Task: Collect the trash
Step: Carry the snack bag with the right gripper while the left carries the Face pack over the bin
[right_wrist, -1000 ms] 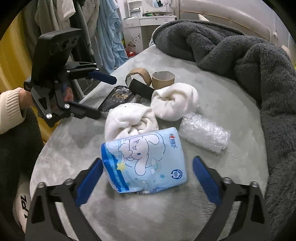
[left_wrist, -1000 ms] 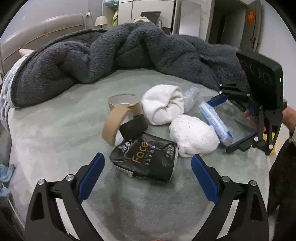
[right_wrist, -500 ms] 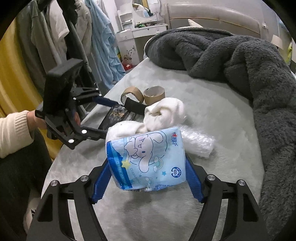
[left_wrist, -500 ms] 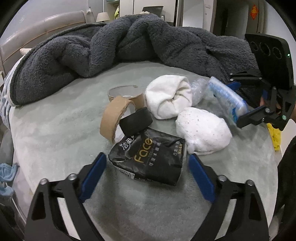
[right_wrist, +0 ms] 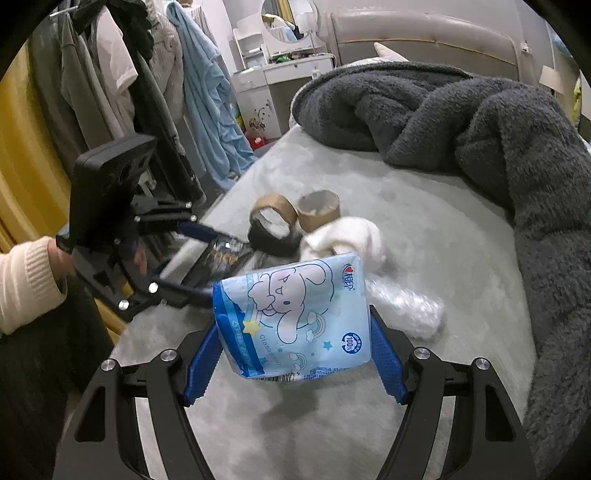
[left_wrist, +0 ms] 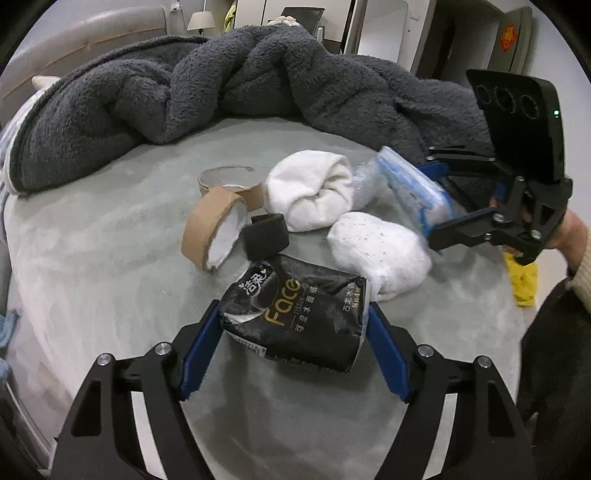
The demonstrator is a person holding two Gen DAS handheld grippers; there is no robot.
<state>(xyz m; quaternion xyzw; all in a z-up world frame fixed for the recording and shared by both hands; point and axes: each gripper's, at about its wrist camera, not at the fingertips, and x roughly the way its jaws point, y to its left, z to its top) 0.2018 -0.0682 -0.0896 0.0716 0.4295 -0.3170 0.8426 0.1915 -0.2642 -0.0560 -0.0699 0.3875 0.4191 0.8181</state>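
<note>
A black "Face" tissue pack (left_wrist: 295,314) lies on the grey-green bedspread (left_wrist: 110,266), between the blue pads of my left gripper (left_wrist: 293,319). Its jaws are closing and both pads touch the pack's sides. My right gripper (right_wrist: 293,325) is shut on a light blue cartoon tissue pack (right_wrist: 295,317) and holds it clear of the bed; the left wrist view shows that pack (left_wrist: 413,188) at the right. Between the grippers lie two brown tape cores (left_wrist: 214,229), a black roll (left_wrist: 266,236), two balled white cloths (left_wrist: 376,251) and a clear plastic wad (right_wrist: 402,310).
A thick dark grey blanket (left_wrist: 221,85) is heaped along the far side of the bed, below a padded headboard (right_wrist: 424,33). Clothes hang on a rack (right_wrist: 110,74) beside the bed. A yellow item (left_wrist: 522,280) lies off the bed's near edge. Cream sleeves (right_wrist: 22,284) hold the grippers.
My left gripper's jaws have narrowed from wide open onto the black tissue pack. The right gripper closed on the blue pack and raised it off the bed.
</note>
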